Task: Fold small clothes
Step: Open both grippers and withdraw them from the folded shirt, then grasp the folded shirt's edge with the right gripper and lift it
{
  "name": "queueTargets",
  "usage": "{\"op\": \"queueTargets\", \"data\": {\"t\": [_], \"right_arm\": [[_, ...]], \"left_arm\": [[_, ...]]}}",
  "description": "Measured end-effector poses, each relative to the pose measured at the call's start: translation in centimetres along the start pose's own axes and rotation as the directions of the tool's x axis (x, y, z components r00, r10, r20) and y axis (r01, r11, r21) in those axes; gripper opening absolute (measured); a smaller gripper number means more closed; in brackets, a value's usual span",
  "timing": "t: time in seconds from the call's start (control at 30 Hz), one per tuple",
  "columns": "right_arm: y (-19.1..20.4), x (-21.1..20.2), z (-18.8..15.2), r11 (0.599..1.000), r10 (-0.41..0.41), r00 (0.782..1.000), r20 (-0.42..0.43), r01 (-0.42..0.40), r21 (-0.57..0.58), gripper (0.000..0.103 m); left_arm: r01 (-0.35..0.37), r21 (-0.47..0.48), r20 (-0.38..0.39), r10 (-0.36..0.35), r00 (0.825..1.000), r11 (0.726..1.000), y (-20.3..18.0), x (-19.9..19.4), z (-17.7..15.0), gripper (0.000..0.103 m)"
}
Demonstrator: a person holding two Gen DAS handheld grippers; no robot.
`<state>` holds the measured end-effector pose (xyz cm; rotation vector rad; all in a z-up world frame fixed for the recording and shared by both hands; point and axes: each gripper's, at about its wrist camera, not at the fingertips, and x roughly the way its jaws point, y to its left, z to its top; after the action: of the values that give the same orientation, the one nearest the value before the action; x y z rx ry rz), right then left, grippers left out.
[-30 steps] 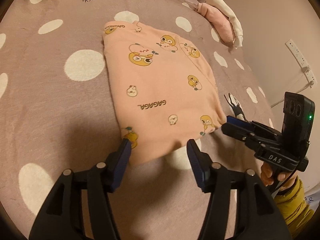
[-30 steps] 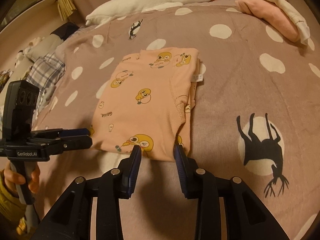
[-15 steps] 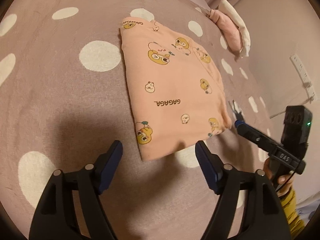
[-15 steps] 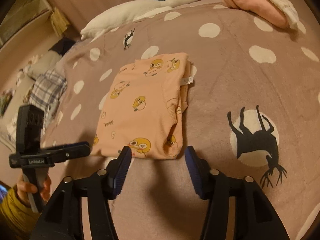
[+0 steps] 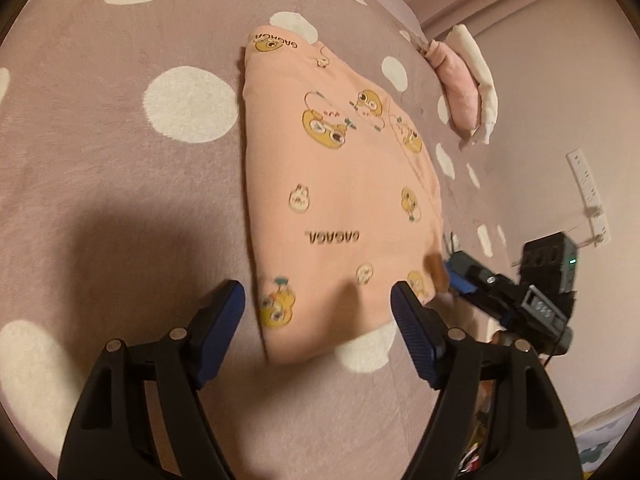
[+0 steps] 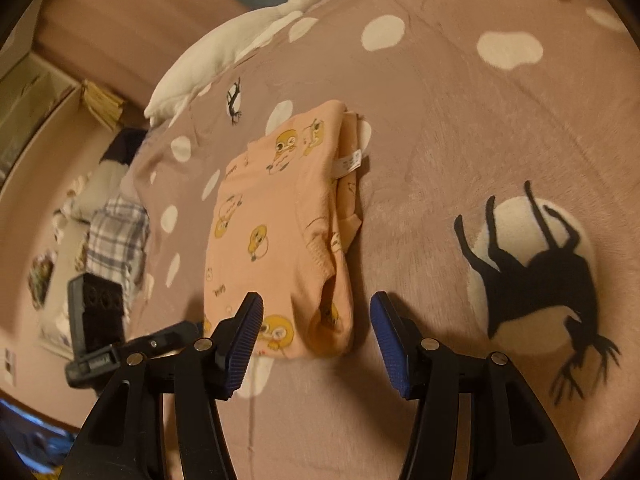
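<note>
We bring left gripper and right gripper, jaws spread, empty, to peach duck-print garment near-edge corners; pinch all layers evenly.

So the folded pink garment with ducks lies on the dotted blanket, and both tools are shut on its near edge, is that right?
Not quite. The pink garment does lie on the dotted blanket, but both wrist views show the left tool and right tool open, gripping nothing.
</note>
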<state>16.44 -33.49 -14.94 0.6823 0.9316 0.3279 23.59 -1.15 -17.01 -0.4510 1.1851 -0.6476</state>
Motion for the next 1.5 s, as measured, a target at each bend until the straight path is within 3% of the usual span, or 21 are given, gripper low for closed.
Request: {"op": "queueTargets", "data": {"t": [0.2,0.43,0.63,0.83,0.93,1.17,1.5], "right_arm": [[-0.2,1.6,1.1,0.997,0.070,0.997,-0.007,-0.070,0.036,0.056],[0.6,4.2,3.1,0.996,0.081,0.997,0.003,-0.081,0.023,0.056],[0.4,5.6,5.0,0.994,0.099,0.995,0.025,-0.100,0.043,0.054],[1.2,5.9,4.9,0.999,0.029,0.998,0.055,-0.027,-0.027,0.041],[1.5,5.7,4.7,0.998,0.002,0.998,0.062,0.003,-0.068,0.033],[4.5,5.4,4.2,0.972,-0.116,0.988,0.099,0.134,-0.195,0.025],[7.8,1.5,0.6,0.939,-0.133,0.983,0.129,0.166,-0.300,0.023]], "left_arm": [[0.073,-0.048,0.020,-0.072,0.997,0.996,0.3,1.0,1.6,0.075],[0.095,-0.055,0.039,-0.093,0.995,0.994,-0.7,2.9,3.5,0.077],[0.086,-0.008,0.011,-0.086,0.996,0.996,-1.8,4.4,4.4,0.076],[0.092,-0.010,0.001,-0.092,0.996,0.996,-1.6,4.7,4.7,0.067],[0.048,0.013,0.010,-0.048,0.999,0.999,-1.8,4.7,4.5,0.056],[-0.085,0.091,0.052,0.081,0.995,0.992,-3.6,4.6,3.9,0.035],[-0.045,0.136,0.064,0.036,0.997,0.990,-5.3,0.6,-0.9,0.031]]}}
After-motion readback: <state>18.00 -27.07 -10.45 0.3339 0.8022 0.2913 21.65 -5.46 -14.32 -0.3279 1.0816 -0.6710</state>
